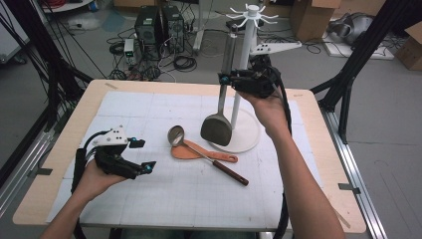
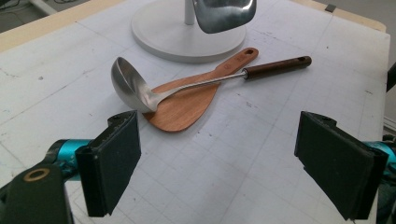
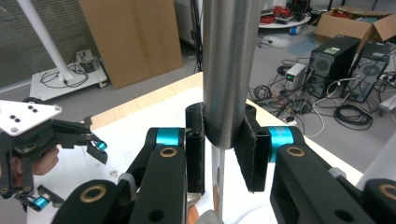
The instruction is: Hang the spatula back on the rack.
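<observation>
Wooden table (image 1: 59,149) with a white gridded mat (image 1: 164,199) across most of its top. Toward the far right of the mat, a white rack (image 1: 247,59): round base (image 1: 249,142), upright pole, ring of hooks at the crown.

Raised beside the pole, right gripper (image 1: 234,78), held in a hand that comes up from the lower right. Clamped on the thick metal handle of the steel spatula (image 1: 217,128); seen along the right gripper view, pads (image 3: 196,149) pressed on both sides of the handle (image 3: 229,70). Spatula upright, blade down, hanging at the near-left edge of the base; whether touching it, cannot tell.

Low at the near left, left gripper (image 1: 142,155), just above the mat, aimed toward the middle. Wide apart and holding nothing: in the left gripper view, both black pads (image 2: 114,163) stand far from each other with bare mat between.

On the mat between the left gripper and the rack base, a steel ladle (image 1: 199,152) with a dark wooden grip, bowl to the left. Laid across a flat wooden spatula (image 1: 199,153), touching it; in the left gripper view the ladle (image 2: 140,88) rests its bowl on the wooden blade (image 2: 182,105). Both just in front of the base, apart from either gripper.
</observation>
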The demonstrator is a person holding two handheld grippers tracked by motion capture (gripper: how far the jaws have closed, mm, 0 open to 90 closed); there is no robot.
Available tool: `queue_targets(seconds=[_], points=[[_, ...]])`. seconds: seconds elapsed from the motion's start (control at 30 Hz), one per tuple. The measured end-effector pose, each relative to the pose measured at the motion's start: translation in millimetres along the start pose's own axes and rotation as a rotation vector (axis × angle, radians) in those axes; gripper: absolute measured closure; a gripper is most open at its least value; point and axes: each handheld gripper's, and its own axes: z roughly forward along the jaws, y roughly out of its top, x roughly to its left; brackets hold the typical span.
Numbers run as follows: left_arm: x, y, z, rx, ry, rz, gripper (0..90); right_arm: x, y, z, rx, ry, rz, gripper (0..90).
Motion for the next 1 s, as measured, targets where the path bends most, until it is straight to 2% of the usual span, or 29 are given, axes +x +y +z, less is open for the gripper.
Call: queue_targets(seconds=[0.2,0.43,1.0], points=[[-0.2,-0.2,0.7,0.003,0.001,0.002,15.1,-5.9,0.1,0.7,0.004,-0.026,0.021,75.0],[0.0,-0.1,0.6,0.002,0.001,0.002,15.1,-10.9,1.6,2.7,0.011,-0.042,0.018,75.0],[-0.5,0.0,0.3,-0.002,-0.005,0.005,15.1,-14.4,3.8,6.3,0.021,-0.089,0.035,75.0]])
